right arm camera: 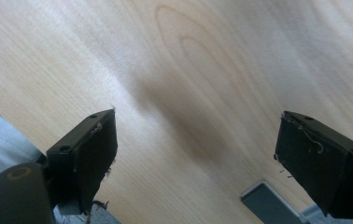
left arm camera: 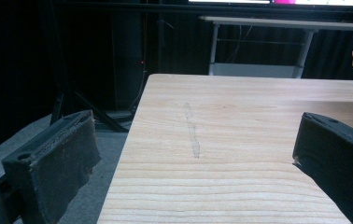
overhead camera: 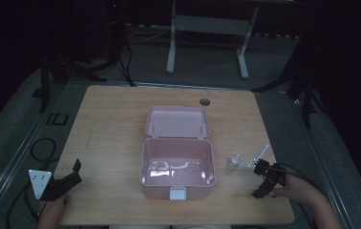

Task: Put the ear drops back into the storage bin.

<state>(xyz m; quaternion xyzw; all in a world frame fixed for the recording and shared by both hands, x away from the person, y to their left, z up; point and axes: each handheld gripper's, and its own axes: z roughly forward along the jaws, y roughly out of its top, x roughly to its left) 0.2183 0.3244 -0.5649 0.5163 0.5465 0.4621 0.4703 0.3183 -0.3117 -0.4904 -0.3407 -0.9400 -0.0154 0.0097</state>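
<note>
An open pink box stands in the middle of the wooden table, its lid tipped back. Right of it stand a small white bottle and a thin white stick. My right gripper hovers just right of the bottle, held by a hand. Its own view shows it open over bare wood. My left gripper sits at the table's front left corner. It is open with nothing between the jaws.
The table's left edge drops to grey floor, and the left jaw hangs past it. A round cable hole lies behind the box. A white desk frame and dark stands are beyond the table. A grey piece shows at the bottom of the right gripper view.
</note>
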